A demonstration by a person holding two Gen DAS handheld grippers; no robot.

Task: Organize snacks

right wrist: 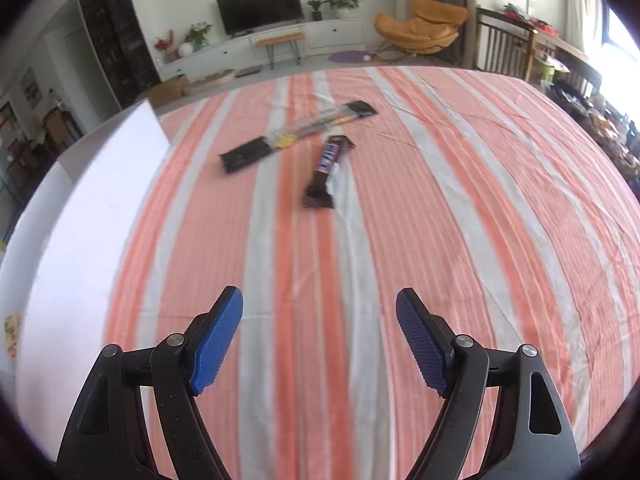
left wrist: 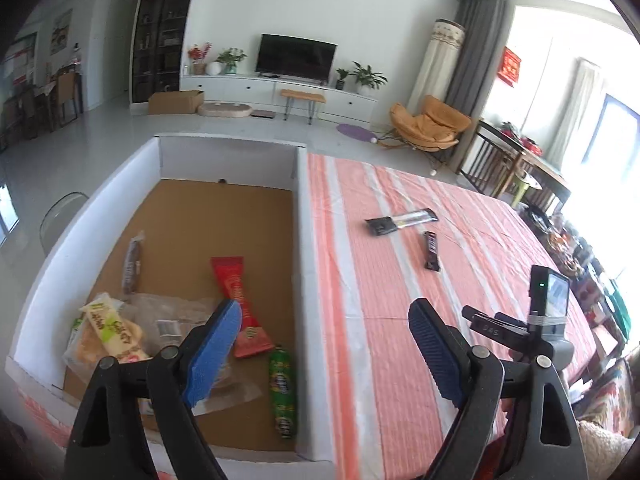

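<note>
- On the striped tablecloth (right wrist: 400,280), well ahead of both grippers, lay a dark chocolate bar (right wrist: 327,170) — its long axis ran away from the right wrist camera, far end tipped slightly rightward.
- Just beyond it lay a long dark-ended packet (right wrist: 298,136), set crosswise on a diagonal, its near end to the left and its far end up to the right; the two looked close, though whether they touched I could not tell.
- Left of the cloth stood a white-walled box (left wrist: 304,240) with a brown cardboard floor.
- Inside it, a red wrapper (left wrist: 240,304) pointed roughly toward the far wall; a green tube-shaped pack (left wrist: 283,392) lay beside the right wall, lengthwise along it; a brown stick snack (left wrist: 132,264) lay near the left wall; a yellow-and-green packet (left wrist: 110,332) sat on clear bags in the near corner.
- Left gripper (left wrist: 324,344) was spread wide over the box's right wall — nothing between its blue pads.
- Right gripper (right wrist: 320,340) was likewise spread and empty above bare cloth.
</note>
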